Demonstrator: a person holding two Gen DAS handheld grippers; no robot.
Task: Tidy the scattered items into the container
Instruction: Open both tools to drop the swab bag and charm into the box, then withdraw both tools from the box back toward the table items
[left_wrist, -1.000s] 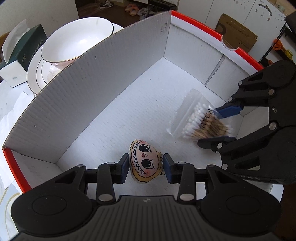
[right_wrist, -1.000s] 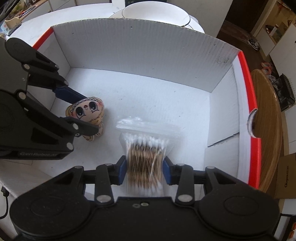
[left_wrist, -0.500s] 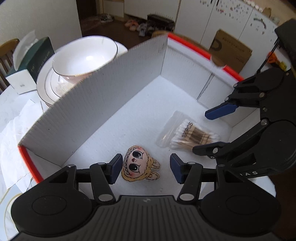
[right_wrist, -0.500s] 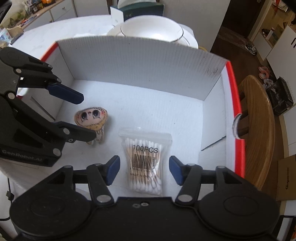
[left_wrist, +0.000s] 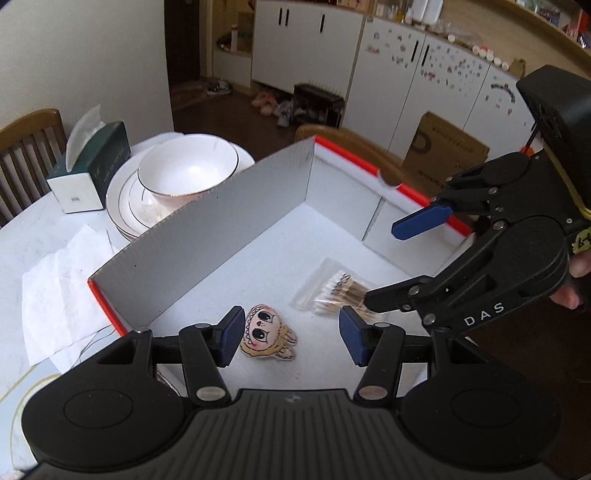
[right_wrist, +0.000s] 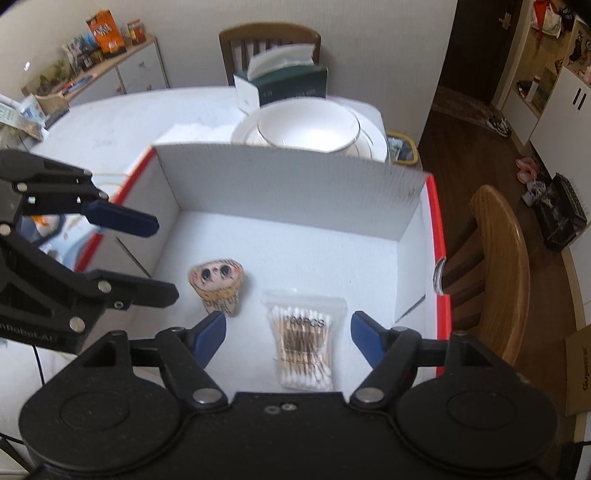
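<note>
A white cardboard box with a red rim (left_wrist: 229, 229) (right_wrist: 288, 188) stands on the table. On its floor lie a small doll-face plush (left_wrist: 266, 332) (right_wrist: 218, 284) and a clear bag of cotton swabs (left_wrist: 336, 291) (right_wrist: 301, 347). My left gripper (left_wrist: 291, 338) (right_wrist: 147, 258) is open and empty, raised above the plush. My right gripper (right_wrist: 288, 336) (left_wrist: 388, 262) is open and empty, raised above the swab bag.
A white bowl on stacked plates (left_wrist: 184, 173) (right_wrist: 310, 129) and a green tissue box (left_wrist: 92, 166) (right_wrist: 284, 85) stand behind the box. White paper (left_wrist: 59, 284) lies at the left. A wooden chair (right_wrist: 495, 266) is at the right.
Both grippers opened, letting go of the plush and the swab bag, which now lie on the box floor. Both grippers then rose and pulled back from the box.
</note>
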